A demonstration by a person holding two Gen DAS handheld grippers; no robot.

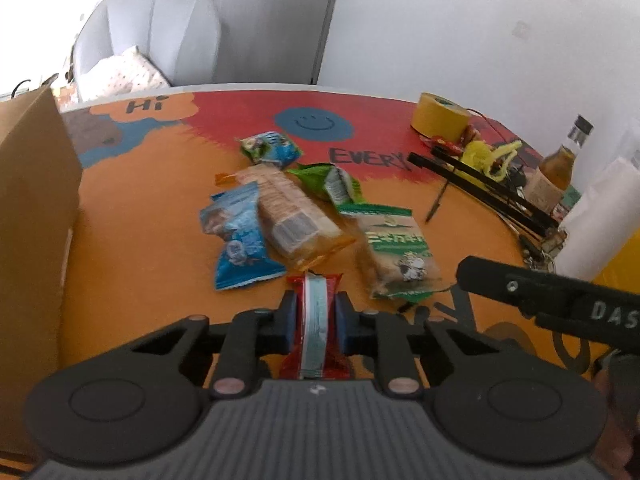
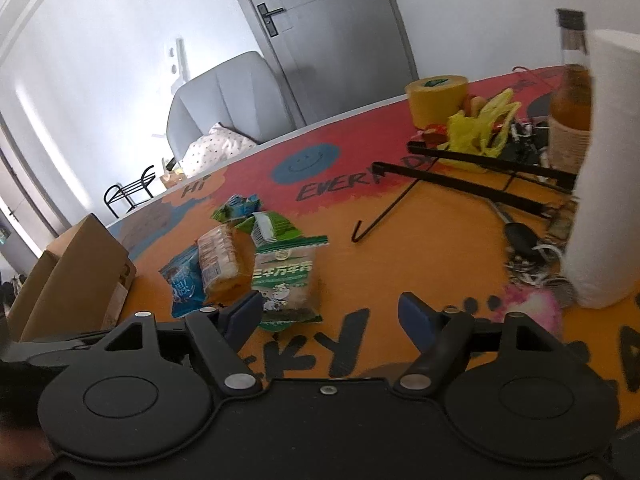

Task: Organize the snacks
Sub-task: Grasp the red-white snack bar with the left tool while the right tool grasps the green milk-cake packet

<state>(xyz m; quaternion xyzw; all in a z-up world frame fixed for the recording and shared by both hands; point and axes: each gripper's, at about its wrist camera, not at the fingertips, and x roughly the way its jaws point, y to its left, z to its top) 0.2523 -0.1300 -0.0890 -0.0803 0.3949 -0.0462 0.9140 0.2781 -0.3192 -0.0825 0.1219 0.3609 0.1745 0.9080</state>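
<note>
Left wrist view: the orange-and-red counter [image 1: 152, 216] is seen with a cardboard box [image 1: 32, 208] at far left. Snack packets [image 1: 288, 216] are piled mid-counter. A red snack bar [image 1: 314, 320] is pinched near the camera by the left gripper [image 1: 316, 320]. The right gripper [image 2: 332, 316] is held with jaws spread, empty, beside the green packet [image 2: 286, 280].

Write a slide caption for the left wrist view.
Left gripper clamps a red snack bar on the orange table, other snack packets lying beyond.
</note>
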